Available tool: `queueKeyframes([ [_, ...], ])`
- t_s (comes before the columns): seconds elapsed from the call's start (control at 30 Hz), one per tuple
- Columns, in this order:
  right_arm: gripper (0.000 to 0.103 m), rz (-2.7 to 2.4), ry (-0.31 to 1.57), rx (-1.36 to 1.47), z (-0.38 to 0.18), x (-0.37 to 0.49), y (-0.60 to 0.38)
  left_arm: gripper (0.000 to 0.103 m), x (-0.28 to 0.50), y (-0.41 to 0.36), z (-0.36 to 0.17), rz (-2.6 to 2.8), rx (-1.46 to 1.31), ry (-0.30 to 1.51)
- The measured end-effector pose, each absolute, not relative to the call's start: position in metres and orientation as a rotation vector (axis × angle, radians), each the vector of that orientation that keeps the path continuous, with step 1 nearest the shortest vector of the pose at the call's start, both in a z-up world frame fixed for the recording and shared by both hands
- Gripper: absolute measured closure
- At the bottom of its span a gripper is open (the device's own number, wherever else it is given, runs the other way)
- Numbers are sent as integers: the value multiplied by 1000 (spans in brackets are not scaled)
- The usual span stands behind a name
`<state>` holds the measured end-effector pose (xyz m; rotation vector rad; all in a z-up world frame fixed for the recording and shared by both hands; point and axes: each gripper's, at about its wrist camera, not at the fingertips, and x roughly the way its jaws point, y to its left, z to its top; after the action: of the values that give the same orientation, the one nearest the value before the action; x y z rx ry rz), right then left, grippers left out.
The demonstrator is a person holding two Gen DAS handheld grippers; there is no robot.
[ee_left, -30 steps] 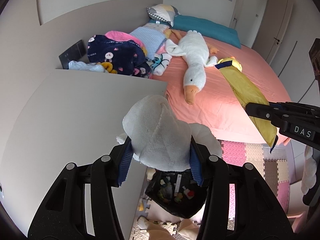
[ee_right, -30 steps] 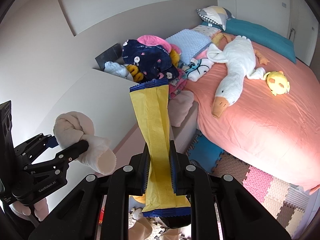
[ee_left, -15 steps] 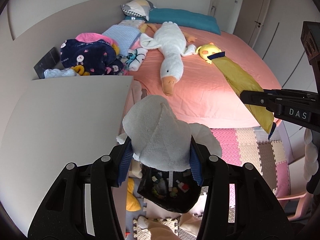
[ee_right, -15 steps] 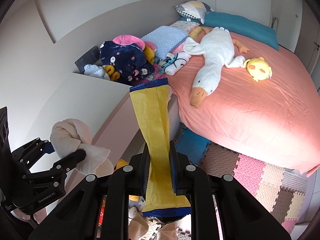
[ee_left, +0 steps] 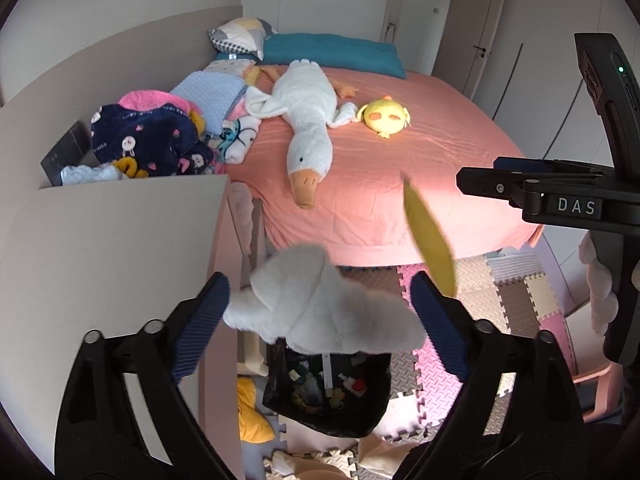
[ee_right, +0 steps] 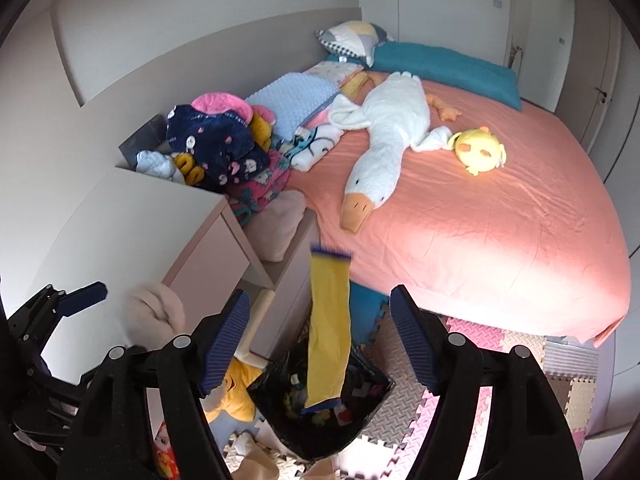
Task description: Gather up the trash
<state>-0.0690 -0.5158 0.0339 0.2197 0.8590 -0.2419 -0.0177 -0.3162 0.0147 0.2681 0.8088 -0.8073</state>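
A black trash bag point(ee_left: 328, 396) with small scraps inside stands open on the floor mats; it also shows in the right wrist view point(ee_right: 320, 412). My left gripper point(ee_left: 320, 312) is open, and a white fluffy cloth point(ee_left: 320, 304) hangs loose between its spread fingers above the bag. It shows blurred in the right wrist view point(ee_right: 154, 312). My right gripper point(ee_right: 320, 328) is open, and a yellow wrapper point(ee_right: 328, 332) with blue ends is in the air between its fingers above the bag. The wrapper shows blurred in the left wrist view point(ee_left: 430, 236).
A pink bed point(ee_right: 500, 208) carries a white goose plush point(ee_right: 384, 140), a yellow plush point(ee_right: 480, 152) and piled clothes point(ee_right: 216, 148). A beige cabinet point(ee_left: 116, 248) stands left of the bag. Foam mats point(ee_left: 512, 292) cover the floor. A yellow toy point(ee_left: 248, 412) lies beside the bag.
Both grippers have opened. The white cloth and the yellow wrapper have left the fingers and are dropping toward the black bag. Both grippers moved out over the bag.
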Motion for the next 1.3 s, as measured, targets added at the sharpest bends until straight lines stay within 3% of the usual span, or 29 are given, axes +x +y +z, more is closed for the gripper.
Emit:
queueKeyframes([
  [0.13, 23, -264, 810, 210, 46, -72, -517, 7, -19, -312, 26, -790, 269, 748],
  [1.3, 22, -250, 825, 194, 45, -66, -505, 7, -12, -298, 25, -742, 191, 746],
])
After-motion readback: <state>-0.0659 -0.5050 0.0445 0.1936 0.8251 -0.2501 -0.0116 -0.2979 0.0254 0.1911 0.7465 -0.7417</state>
